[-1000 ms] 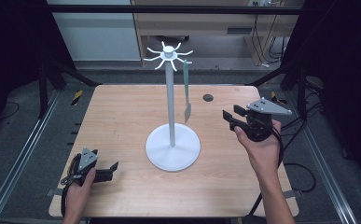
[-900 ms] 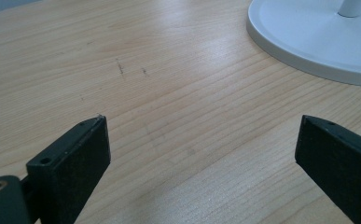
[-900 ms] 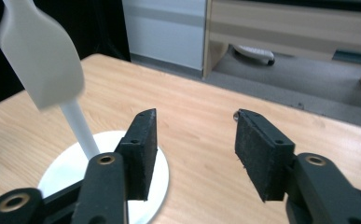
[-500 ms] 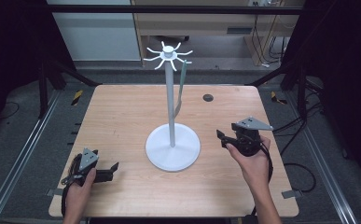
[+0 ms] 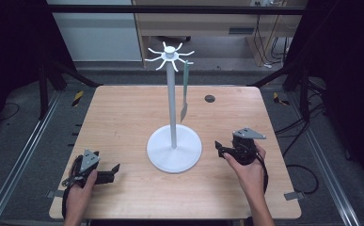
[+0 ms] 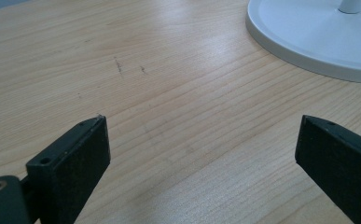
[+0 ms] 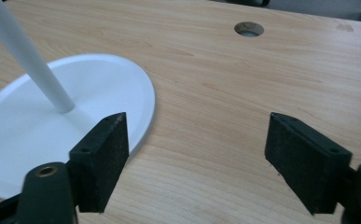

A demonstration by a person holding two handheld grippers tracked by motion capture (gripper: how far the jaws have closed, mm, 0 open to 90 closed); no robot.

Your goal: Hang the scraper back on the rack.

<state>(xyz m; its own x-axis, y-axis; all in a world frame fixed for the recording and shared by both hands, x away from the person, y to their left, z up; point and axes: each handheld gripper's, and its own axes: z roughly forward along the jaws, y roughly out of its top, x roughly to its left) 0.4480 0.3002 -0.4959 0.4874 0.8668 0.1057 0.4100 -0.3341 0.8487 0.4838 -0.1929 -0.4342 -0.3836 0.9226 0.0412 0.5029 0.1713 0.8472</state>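
Observation:
A white hook stand rises from a round base [image 5: 174,149] at the table's middle, with a ring of hooks [image 5: 170,54] on top. A grey-green utensil [image 5: 185,89] hangs from one hook on the right side, blade down. My right gripper [image 5: 219,149] is held low just right of the base, open and empty; its own view has the open gripper [image 7: 197,119] facing the base [image 7: 99,88] and pole [image 7: 29,56]. My left gripper [image 5: 114,173] rests near the front left corner, and the gripper [image 6: 201,121] is open over bare wood, the base [image 6: 318,37] ahead of it.
The wooden table [image 5: 123,117] has a small round hole [image 5: 209,98] at the back right, also the hole [image 7: 249,29] in the right gripper view. Metal rails run along both sides. A cabinet and cables stand behind the table.
My right gripper has come down and forward from a raised spot at the right side to just beside the stand's base. The left gripper has not moved.

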